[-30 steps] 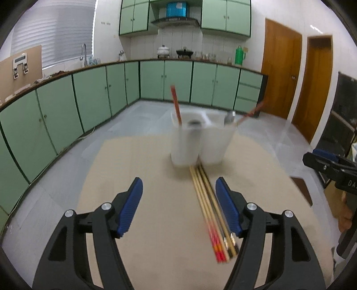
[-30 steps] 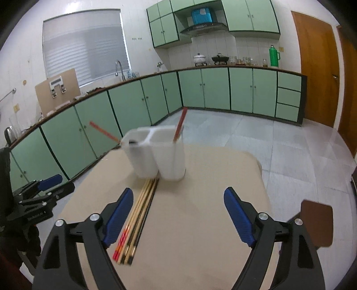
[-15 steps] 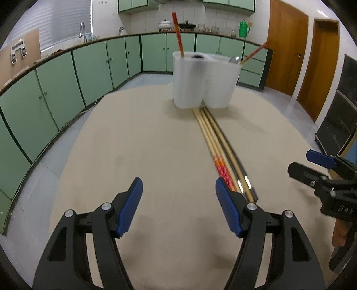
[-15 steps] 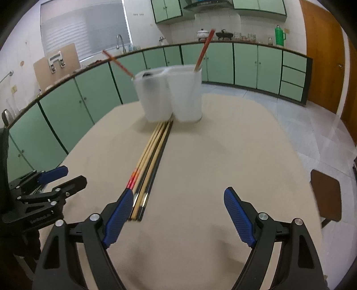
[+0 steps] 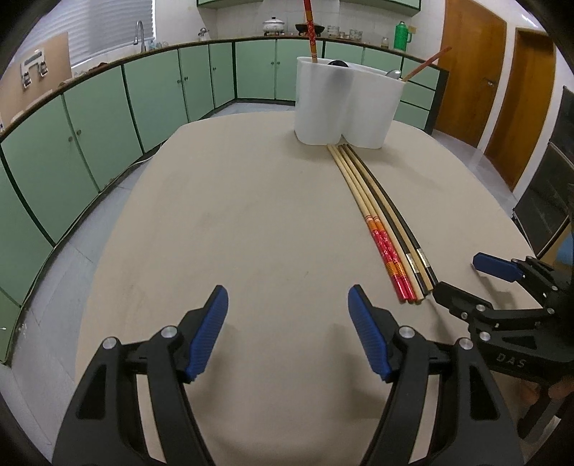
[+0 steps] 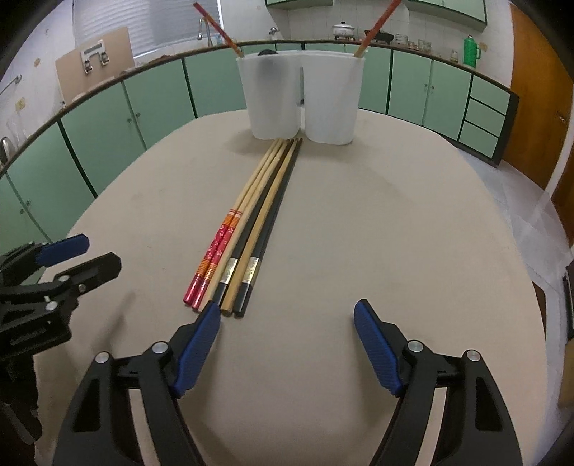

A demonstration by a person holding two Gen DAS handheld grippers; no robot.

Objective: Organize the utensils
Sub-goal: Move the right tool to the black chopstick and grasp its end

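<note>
Both grippers lower and nearer beige round tabletop (image 5: pixel 222 215) than a second ago; white two-compartment plastic utensil holder (image 5: pixel 344 107) now larger in view.

Left gripper (image 5: pixel 287 333): blue pads spread, nothing between, over table's near part.

Right gripper (image 6: pixel 287 344): jaws closing, nothing between; left pad (image 6: pixel 197 347) just beside chopstick ends, contact unclear.

Five loose chopsticks (image 6: pixel 251 222) (two red-patterned, rest wood and black) side by side mid-table, tips at holder's base near far edge. Red chopsticks (image 6: pixel 376 25) upright-tilted in holder.
</note>
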